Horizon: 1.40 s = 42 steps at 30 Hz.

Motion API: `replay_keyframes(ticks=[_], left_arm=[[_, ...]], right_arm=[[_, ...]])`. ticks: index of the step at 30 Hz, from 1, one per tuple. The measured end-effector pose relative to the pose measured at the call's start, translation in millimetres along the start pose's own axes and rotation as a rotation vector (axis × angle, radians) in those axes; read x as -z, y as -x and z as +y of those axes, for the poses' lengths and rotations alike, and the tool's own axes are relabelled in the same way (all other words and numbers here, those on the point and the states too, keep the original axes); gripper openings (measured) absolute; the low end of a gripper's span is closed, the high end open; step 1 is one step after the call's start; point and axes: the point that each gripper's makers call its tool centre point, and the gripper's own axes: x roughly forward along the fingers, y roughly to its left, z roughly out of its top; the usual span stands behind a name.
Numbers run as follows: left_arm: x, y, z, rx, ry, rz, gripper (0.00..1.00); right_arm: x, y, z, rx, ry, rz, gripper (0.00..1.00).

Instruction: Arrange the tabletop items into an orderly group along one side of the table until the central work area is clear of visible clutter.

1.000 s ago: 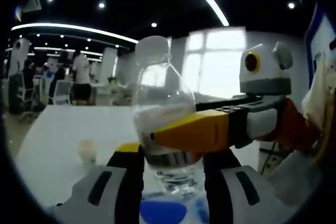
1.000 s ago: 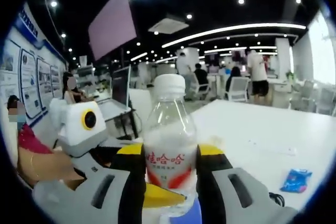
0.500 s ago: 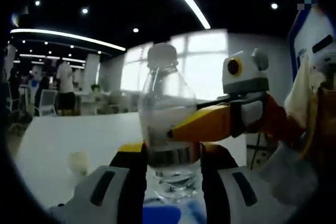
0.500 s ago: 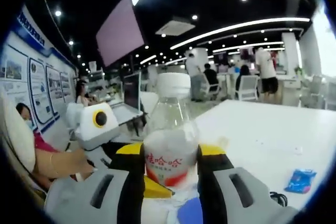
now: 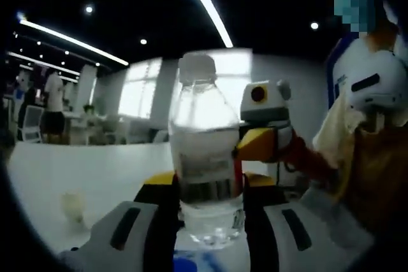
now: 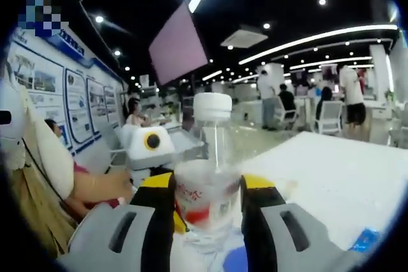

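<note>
Gripping bottle [image 5: 205,157], both jaws, table [image 5: 95,170] behind

The bottle [image 6: 210,186] is clear plastic with a white cap and a white label carrying red printing; in the left gripper view the bottle [image 5: 205,164] looks colourless, with a grey band. Each hand-held gripper [image 6: 207,221] has black jaws tipped yellow on pale grey bodies. The counter [image 6: 331,176] is white. A small blue packet [image 6: 364,240] lies on it.
</note>
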Motion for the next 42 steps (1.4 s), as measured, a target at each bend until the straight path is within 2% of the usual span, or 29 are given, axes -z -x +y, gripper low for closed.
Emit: replay_keyframes(ticks=[2, 4, 5, 7, 8, 9, 15, 22, 25, 33, 35, 38, 42], left_arm=[[-2.4, 1.2, -4.6, 0.03, 0.005, -0.007, 0.36], [-5.3, 1.7, -9.9, 0.061, 0.014, -0.014, 0.36], [-6.9, 2.1, -12.2, 0.073, 0.021, -0.019, 0.37], [-11.5, 3.5, -19.2, 0.109, 0.039, -0.027, 0.37], [-12.3, 3.5, -20.4, 0.112, 0.034, -0.025, 0.37], [-12.3, 3.2, -23.7, 0.124, 0.019, -0.016, 0.37], [-13.2, -1.3, -41.9, 0.2, 0.008, 0.018, 0.37], [-14.5, -3.5, -54.8, 0.263, 0.017, 0.022, 0.37], [-12.2, -5.2, -62.1, 0.289, 0.004, 0.051, 0.37], [-16.5, -6.5, -68.4, 0.311, 0.009, 0.036, 0.37], [-17.7, -5.9, -66.3, 0.303, 0.003, 0.031, 0.37], [-28.7, -4.9, -67.1, 0.318, 0.026, -0.019, 0.37], [-29.3, -7.2, -63.5, 0.296, 0.002, -0.007, 0.38]], right_arm=[[-3.2, 1.8, 4.9, -0.05, -0.017, -0.007, 0.39], [-7.2, 4.6, 11.2, -0.105, 0.016, -0.011, 0.39], [-7.9, 5.4, 12.0, -0.11, 0.008, -0.013, 0.39], [-11.9, 9.2, 18.6, -0.176, 0.016, -0.026, 0.38], [-13.0, 10.6, 17.9, -0.18, -0.012, -0.028, 0.38], [-15.3, 12.9, 23.4, -0.223, -0.002, -0.036, 0.37], [-22.7, 16.1, 36.0, -0.273, 0.008, -0.048, 0.39], [-23.1, 20.9, 49.5, -0.324, 0.019, -0.023, 0.4], [-19.2, 22.6, 55.9, -0.36, 0.027, 0.005, 0.41], [-11.4, 20.1, 64.6, -0.385, -0.009, 0.041, 0.42], [-16.6, 19.8, 62.8, -0.362, -0.005, 0.005, 0.41], [-30.0, 20.8, 62.9, -0.374, -0.073, -0.064, 0.4], [-32.2, 19.1, 57.0, -0.344, -0.034, -0.064, 0.39]])
